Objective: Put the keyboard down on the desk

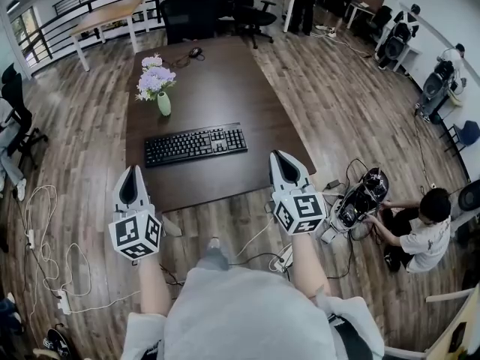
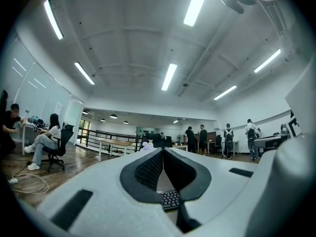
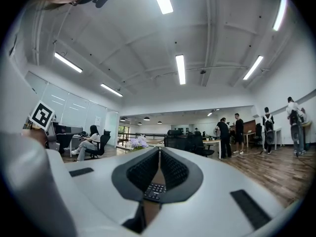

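Our left claw (image 1: 136, 169) had its jaws pressed together with nothing between them, and our right claw (image 1: 279, 156) was the same, closed on air. Through the slit of each we saw only a strip of keys beyond. Both pointed level toward the keyboard (image 1: 195, 145) from its near side, one off its left end and one off its right, apart from it and touching nothing. The keyboard lay flat on the desk (image 1: 225, 81), keys up, roughly square to the near edge and set a little back from it. Beyond the keyboard stood a green vase (image 1: 163, 104) of pale purple flowers (image 1: 154, 78), and farther beyond that a mouse (image 1: 196, 52) with its cord. We judged the task's one step done: the keyboard was down and neither claw had hold of it. Nothing more seemed called for than to keep the claws clear and draw them away without nudging it; straightening it would mean opening the jaws and taking it by its ends. We could read no writing: the key legends were too small, no brand showed on the keyboard, and the cube (image 1: 135, 235) on each claw bore only black-and-white square markers, not words.
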Demonstrator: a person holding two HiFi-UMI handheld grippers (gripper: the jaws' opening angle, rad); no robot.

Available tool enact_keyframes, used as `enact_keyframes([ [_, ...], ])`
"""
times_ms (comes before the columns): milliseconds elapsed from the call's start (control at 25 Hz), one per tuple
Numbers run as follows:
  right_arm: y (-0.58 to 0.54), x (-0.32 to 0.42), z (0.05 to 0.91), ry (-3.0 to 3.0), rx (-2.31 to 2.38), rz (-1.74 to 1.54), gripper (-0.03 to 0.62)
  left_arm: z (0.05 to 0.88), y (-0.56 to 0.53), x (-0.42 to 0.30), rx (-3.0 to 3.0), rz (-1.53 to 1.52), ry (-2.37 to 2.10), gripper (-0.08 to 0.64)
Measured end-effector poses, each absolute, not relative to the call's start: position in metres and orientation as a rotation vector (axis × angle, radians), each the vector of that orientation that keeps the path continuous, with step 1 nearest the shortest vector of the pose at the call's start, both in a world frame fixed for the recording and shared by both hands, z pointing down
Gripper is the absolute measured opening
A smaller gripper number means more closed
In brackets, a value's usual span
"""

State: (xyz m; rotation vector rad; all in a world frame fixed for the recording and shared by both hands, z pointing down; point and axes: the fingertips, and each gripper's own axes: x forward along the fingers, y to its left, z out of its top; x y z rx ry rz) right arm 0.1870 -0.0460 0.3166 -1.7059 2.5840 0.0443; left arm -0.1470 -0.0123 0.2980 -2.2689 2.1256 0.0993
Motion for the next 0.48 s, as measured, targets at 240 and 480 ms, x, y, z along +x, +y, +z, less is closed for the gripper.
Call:
enact_keyframes([
  [240, -0.0447, 0.1864, 0.3157, 2.582, -1.708, 0.051, 0.015, 0.2977, -0.0113, -0.1488, -2.264, 0.101, 2.125, 0.011],
  [480, -0.0447, 0.1809, 0.3171, 2.583, -1.701, 0.059, 0.015, 0.3018, -0.011, -0.1547, -2.268, 0.115, 2.132, 0.011],
])
